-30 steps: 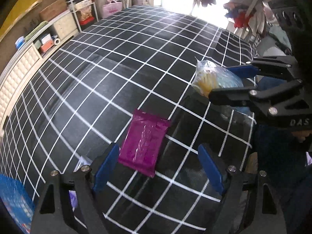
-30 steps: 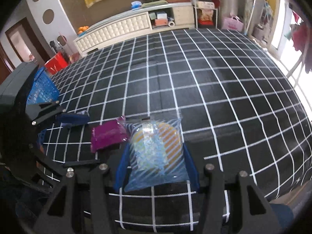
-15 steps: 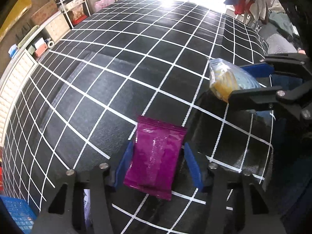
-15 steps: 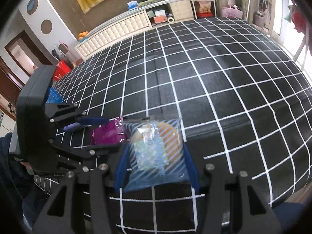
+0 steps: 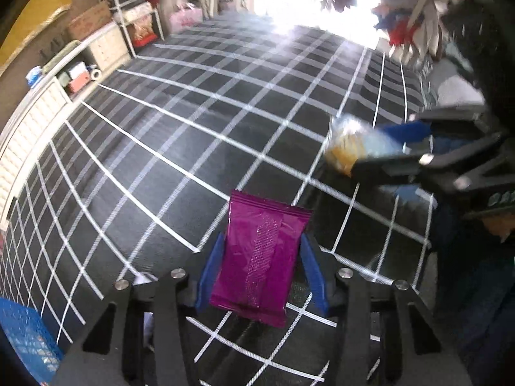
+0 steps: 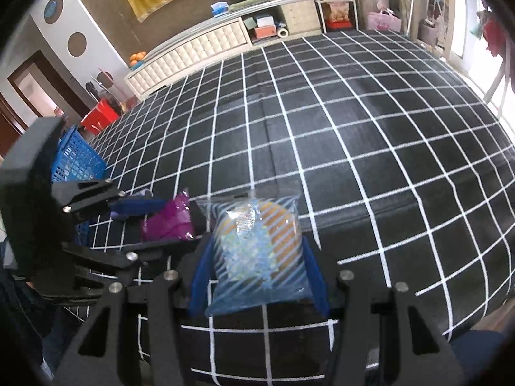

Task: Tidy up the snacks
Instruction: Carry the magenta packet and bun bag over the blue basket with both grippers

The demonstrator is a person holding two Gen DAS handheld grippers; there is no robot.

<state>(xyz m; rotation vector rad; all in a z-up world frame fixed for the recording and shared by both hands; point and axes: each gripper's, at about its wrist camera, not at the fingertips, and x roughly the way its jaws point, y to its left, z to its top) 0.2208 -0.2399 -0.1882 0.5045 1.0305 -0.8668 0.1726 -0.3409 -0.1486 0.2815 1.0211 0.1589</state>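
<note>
A purple snack packet (image 5: 260,257) sits upright between the blue fingers of my left gripper (image 5: 262,257), which is shut on it just above the black grid-patterned cloth (image 5: 180,148). My right gripper (image 6: 257,267) is shut on a clear blue-striped bag (image 6: 257,251) holding an orange snack. In the left wrist view the right gripper (image 5: 379,148) and its striped bag (image 5: 351,148) hover at the right, blurred. From the right wrist, the left gripper (image 6: 161,225) and the purple packet (image 6: 170,222) appear at the left, close beside the striped bag.
A blue plastic basket (image 6: 77,157) stands at the left edge of the cloth, also low in the left wrist view (image 5: 22,337). A small pale item (image 5: 141,280) lies under the left gripper. A white low cabinet (image 6: 193,48) lines the far wall.
My left gripper moved over the purple packet, shut on it and lifted it. The right gripper kept hold of the striped bag and shifted slightly.
</note>
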